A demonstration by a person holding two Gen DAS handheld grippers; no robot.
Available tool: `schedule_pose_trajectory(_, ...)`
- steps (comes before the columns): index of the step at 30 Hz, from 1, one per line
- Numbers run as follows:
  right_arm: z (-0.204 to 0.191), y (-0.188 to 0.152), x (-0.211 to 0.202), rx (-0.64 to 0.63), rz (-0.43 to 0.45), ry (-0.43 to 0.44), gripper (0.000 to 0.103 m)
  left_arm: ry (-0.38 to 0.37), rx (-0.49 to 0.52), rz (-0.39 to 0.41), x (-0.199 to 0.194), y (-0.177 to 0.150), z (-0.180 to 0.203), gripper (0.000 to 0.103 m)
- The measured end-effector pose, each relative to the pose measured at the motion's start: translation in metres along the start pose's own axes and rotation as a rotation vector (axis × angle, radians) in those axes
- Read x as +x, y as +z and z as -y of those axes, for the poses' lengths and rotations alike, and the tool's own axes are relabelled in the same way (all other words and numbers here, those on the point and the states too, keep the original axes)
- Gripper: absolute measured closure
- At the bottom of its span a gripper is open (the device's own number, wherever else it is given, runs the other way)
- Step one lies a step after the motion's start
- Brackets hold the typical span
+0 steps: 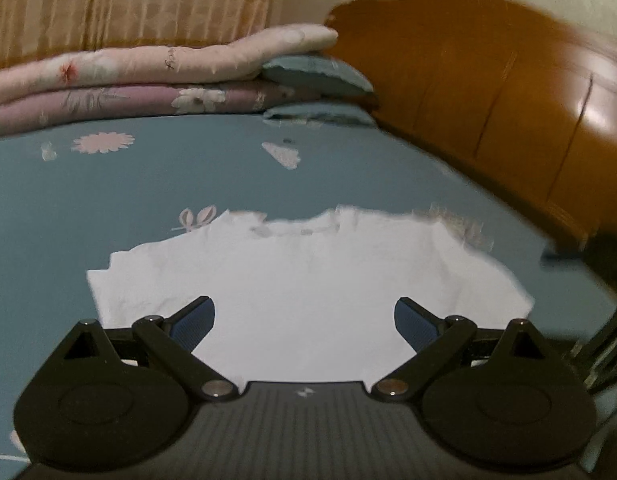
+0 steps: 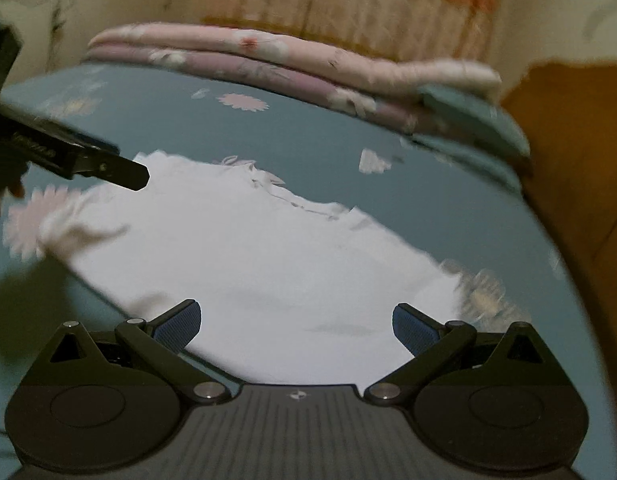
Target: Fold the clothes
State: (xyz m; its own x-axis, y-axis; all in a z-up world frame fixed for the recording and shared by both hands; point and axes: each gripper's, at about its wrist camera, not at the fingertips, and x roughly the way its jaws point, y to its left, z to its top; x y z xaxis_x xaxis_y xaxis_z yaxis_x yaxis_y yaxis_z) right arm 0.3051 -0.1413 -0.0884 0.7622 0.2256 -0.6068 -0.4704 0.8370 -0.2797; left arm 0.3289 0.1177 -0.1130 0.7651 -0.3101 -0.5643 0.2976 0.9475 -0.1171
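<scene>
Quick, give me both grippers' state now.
Left gripper: open, holding nothing, above the white garment.
Right gripper: open, holding nothing, above the same garment.

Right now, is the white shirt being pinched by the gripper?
No. In the left wrist view the left gripper has its jaws wide apart, and the white shirt lies flat on the bed.
</scene>
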Motion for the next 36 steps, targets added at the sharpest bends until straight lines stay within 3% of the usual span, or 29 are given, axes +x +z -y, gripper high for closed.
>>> schedule_pose_trajectory(4, -0.001, -0.007, -0.005, -0.185, -0.014, -0.021, 0.000, 0.094, 0.315, -0.047, -0.010, -0.020, 0.030, 0.006)
schedule_pose_trajectory(7, -0.013, -0.016, 0.004, -0.306, -0.032, 0.003, 0.000, 0.178, 0.601, -0.061, -0.013, -0.043, 0.058, 0.006)
schedule_pose_trajectory(11, -0.045, -0.025, 0.024, -0.462, -0.016, 0.055, 0.000, 0.235, 0.942, -0.069, 0.001, -0.074, 0.096, 0.006)
schedule_pose_trajectory(14, -0.067, -0.025, 0.041, -0.576, 0.000, 0.069, 0.000, 0.241, 1.084, -0.117, 0.023, -0.087, 0.111, 0.006)
schedule_pose_trajectory(18, -0.085, -0.020, 0.060, -0.672, 0.010, 0.084, 0.000, 0.228, 1.106, -0.111, 0.036, -0.080, 0.117, 0.004)
schedule_pose_trajectory(23, -0.075, -0.013, 0.076, -0.649, -0.001, 0.100, 0.000, 0.239, 1.134, -0.103, 0.040, -0.079, 0.111, 0.001)
schedule_pose_trajectory(31, -0.005, -0.050, 0.065, -0.630, -0.100, -0.026, 0.000, 0.373, 1.082, -0.170, 0.021, -0.085, 0.061, 0.001)
schedule_pose_trajectory(36, 0.023, -0.069, 0.058, -0.627, -0.122, -0.086, 0.000, 0.419, 1.079, -0.188, 0.021, -0.081, 0.055, 0.001)
